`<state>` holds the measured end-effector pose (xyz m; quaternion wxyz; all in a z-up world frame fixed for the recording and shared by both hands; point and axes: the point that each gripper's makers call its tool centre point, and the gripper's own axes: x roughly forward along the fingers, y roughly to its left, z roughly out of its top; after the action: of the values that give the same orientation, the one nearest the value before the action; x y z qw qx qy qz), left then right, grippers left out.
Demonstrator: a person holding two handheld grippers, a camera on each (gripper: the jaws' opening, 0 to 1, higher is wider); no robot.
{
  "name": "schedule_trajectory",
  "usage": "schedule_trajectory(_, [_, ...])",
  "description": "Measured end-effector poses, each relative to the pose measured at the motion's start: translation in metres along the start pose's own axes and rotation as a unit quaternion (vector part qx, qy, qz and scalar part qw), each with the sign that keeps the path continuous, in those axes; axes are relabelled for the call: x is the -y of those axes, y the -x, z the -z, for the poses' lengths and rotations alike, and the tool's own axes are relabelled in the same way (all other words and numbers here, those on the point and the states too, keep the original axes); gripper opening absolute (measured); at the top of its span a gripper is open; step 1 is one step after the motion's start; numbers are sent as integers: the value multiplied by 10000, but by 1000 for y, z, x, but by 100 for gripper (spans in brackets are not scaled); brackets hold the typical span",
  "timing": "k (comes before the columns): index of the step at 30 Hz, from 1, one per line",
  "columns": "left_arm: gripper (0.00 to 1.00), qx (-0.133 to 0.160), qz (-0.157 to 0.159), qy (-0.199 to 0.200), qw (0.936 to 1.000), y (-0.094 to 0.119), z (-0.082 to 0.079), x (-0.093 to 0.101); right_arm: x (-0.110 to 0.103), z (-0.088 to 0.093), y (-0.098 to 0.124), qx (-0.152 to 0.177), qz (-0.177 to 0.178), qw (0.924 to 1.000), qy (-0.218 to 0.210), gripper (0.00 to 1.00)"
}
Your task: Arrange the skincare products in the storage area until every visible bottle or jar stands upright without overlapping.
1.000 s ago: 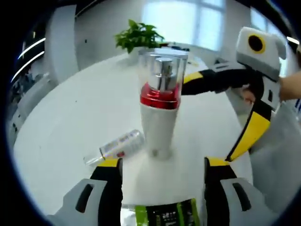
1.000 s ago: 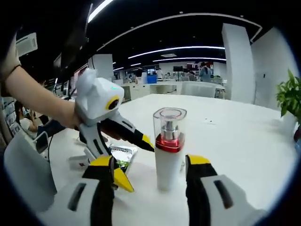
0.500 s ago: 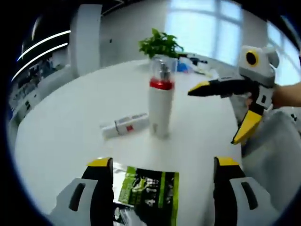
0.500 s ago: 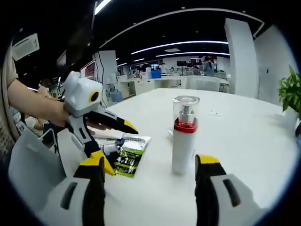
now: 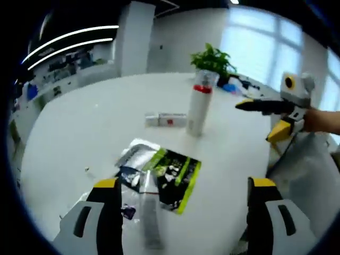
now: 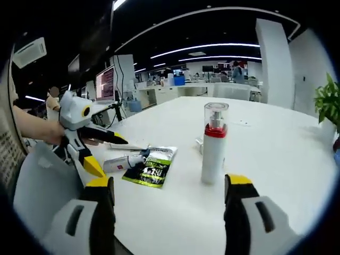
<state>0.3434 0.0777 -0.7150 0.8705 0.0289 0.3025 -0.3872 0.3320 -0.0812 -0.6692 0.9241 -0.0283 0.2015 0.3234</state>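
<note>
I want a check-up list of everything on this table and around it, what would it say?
Surface: round white table, mostly bare.
Job's things: pump bottle with red collar stands upright; small tube lies flat beside it; another tube lies on its side by the packets.
Clutter: green-and-black packet, silver packet.
Grippers: left claw open, empty; right claw open, empty.
Cables: nothing seen.
Surroundings: potted plant, windows, open office with desks.

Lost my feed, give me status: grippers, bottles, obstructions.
Both grippers open, empty, left gripper, right gripper. Pump bottle upright. Small tube lying flat beside it. Green sachet on table.
</note>
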Motion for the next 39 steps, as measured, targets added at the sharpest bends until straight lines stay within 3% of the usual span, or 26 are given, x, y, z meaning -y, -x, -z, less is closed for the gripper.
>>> schedule_trajectory(7, [97,117,-356,89,9993,33,8,-8,-13,-8,13,116,-124,9999,-31,93])
schedule_trajectory(15, [97,196,-580,369,9974,69,20,-1,-19,-10,29,277,-111,9995,-111,96])
schedule_trajectory(22, [96,461,-830,315,9950,91,1,2,-31,-12,39,240,-110,9996,-53,97])
schedule_trajectory(29, [95,522,-994,234,9934,105,-1,6,-33,-16,42,298,70,9995,91,96])
schedule_trajectory(39, [95,458,-985,140,9940,103,1,10,-28,-11,42,251,216,9994,101,95])
